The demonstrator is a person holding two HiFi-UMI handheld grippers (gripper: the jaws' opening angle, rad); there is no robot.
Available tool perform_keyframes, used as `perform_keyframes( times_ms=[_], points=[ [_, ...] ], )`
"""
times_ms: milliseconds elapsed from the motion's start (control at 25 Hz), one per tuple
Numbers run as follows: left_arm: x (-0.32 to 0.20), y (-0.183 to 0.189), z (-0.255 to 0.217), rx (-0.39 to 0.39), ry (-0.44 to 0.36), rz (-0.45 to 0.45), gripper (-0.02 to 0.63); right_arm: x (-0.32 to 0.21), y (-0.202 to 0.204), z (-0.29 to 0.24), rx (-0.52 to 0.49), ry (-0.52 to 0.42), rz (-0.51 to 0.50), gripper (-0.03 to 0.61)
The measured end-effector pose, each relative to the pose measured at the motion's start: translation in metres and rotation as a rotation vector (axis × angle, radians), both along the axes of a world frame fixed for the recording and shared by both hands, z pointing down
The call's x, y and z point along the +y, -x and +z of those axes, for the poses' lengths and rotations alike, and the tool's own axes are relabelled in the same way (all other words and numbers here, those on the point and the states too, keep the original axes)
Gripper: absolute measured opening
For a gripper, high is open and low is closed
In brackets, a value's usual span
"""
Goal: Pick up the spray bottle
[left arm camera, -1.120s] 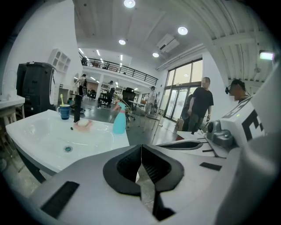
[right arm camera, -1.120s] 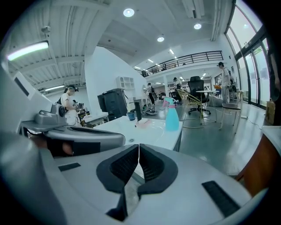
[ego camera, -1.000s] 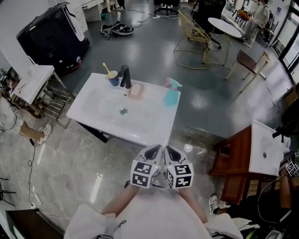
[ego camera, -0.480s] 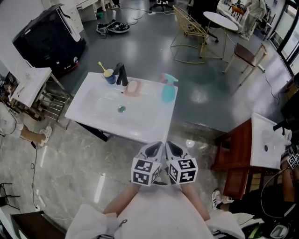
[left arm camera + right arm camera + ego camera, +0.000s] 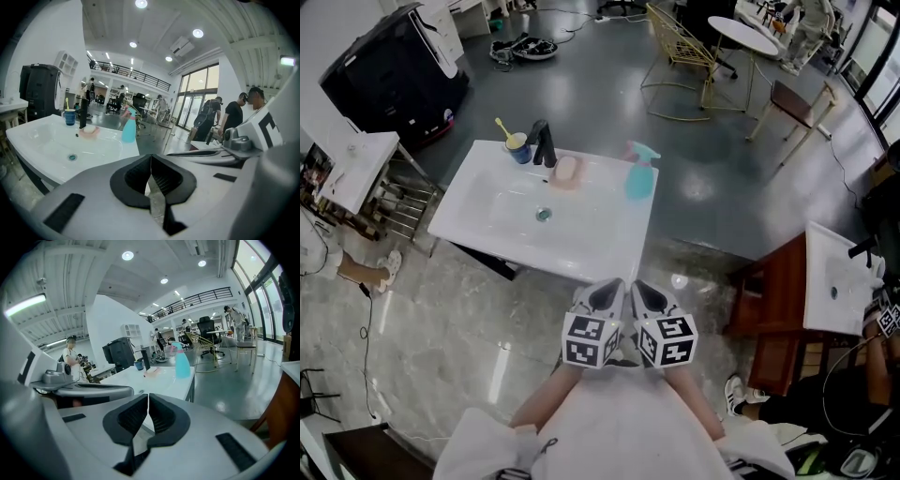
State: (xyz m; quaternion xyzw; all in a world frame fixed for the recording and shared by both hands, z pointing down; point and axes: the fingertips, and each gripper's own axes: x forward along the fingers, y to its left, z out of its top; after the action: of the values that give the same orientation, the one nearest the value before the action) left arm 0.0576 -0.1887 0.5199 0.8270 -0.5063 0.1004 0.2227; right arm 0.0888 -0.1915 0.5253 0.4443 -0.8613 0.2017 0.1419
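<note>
Spray bottle (image 5: 639, 178), teal plastic, on glossy sink (image 5: 600, 239); left tool (image 5: 151, 161), right tool (image 5: 148, 400) closed empty.

I see a white sink worktop (image 5: 581, 246) with a black faucet (image 5: 543, 142) at its far edge. A blue cup (image 5: 517, 147) stands just left of the faucet, a pink soap dish (image 5: 567, 172) just right of it, and an upright teal spray bottle (image 5: 638, 178) farther right.
</note>
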Motion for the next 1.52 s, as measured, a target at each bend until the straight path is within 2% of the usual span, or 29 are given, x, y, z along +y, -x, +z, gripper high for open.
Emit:
perform_keyframes(
  times_ms=[440,720,1080,1520],
  points=[
    [-0.038,0.013,0.000,0.014,0.005,0.024,0.026,-0.038,0.006,-0.005,0.013,-0.030,0.064,0.028],
    [-0.074,0.009,-0.007,0.025,-0.005,0.054,0.026,-0.072,0.005,-0.016,0.017,-0.056,0.100,0.029],
    [-0.125,0.027,-0.005,0.040,0.007,0.039,0.026,-0.116,0.010,-0.010,0.017,-0.038,0.137,0.029],
    [-0.174,0.037,-0.005,0.032,0.015,0.079,0.026,-0.166,0.014,-0.006,0.043,-0.008,0.192,0.029]
  ],
)
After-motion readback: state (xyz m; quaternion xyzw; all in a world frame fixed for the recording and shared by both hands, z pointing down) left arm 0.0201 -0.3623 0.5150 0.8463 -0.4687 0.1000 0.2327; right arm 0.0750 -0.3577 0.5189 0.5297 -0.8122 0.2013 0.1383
